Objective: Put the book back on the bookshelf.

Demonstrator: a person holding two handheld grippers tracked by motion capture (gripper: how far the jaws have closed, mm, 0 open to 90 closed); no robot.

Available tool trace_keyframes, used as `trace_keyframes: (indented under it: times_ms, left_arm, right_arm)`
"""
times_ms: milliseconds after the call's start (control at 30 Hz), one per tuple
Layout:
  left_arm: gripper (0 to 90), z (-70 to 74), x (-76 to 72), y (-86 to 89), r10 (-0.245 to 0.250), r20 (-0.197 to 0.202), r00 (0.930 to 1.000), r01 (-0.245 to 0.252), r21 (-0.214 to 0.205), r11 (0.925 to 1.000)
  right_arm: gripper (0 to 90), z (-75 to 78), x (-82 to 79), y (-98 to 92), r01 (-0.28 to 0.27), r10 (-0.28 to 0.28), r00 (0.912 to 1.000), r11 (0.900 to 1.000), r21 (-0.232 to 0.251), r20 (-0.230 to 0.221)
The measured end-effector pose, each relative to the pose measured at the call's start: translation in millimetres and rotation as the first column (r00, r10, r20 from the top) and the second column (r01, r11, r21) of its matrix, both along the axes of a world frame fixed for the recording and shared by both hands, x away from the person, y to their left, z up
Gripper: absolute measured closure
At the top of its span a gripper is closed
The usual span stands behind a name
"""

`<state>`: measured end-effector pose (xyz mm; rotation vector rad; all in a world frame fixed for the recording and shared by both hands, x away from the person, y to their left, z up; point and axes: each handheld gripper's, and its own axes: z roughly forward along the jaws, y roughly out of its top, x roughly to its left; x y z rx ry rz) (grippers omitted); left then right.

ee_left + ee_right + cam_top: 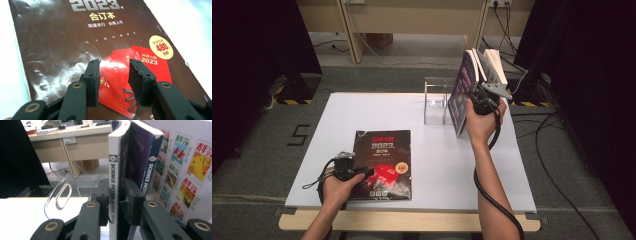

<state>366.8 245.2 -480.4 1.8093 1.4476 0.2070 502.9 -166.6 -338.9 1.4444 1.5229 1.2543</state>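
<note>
Two magazines in play: my right gripper (pixel 482 96) is clamped on the upright white-spined science-fiction magazine (pixel 113 177), spine vertical, with the clear acrylic rack (pixel 435 101) just to its left. My left gripper (pixel 113 75), jaws apart and gripping nothing, rests over the flat dark-covered 2023 magazine (pixel 382 162) at the near edge.

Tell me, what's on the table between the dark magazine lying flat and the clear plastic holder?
Nothing. In the high view, just bare white table separates the dark magazine from the clear holder.
</note>
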Motion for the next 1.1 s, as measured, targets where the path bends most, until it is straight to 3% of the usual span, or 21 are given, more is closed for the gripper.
trace_keyframes:
  times_ms: [100, 367, 767, 1100]
  left_arm:
    - [60.5, -0.4, 0.2, -0.1, -0.003, -0.002, 1.0000, 0.003, -0.001, 1.0000]
    - [60.4, 0.6, -0.1, 0.4, 0.004, 0.004, 1.0000, -0.004, -0.003, 1.0000]
    - [60.4, -0.1, 0.7, 0.0, -0.002, 0.002, 1.0000, 0.002, -0.006, 1.0000]
    - [60.3, -0.2, 0.7, -0.5, -0.005, 0.002, 1.0000, 0.005, -0.008, 1.0000]
  right_arm:
    - [76.1, 0.9, 1.3, 1.9, 0.002, -0.001, 0.9999, 0.9999, 0.016, -0.013]
    - [78.0, 2.1, -0.7, 12.6, 0.016, -0.016, 0.9999, 0.9989, -0.045, 0.000]
    - [73.8, 15.8, 11.5, 16.1, 0.016, -0.017, 0.9998, 0.9994, -0.030, -0.012]
    - [73.8, 21.1, 18.9, 19.4, 0.037, -0.039, 0.9980, 0.9988, -0.033, -0.050]
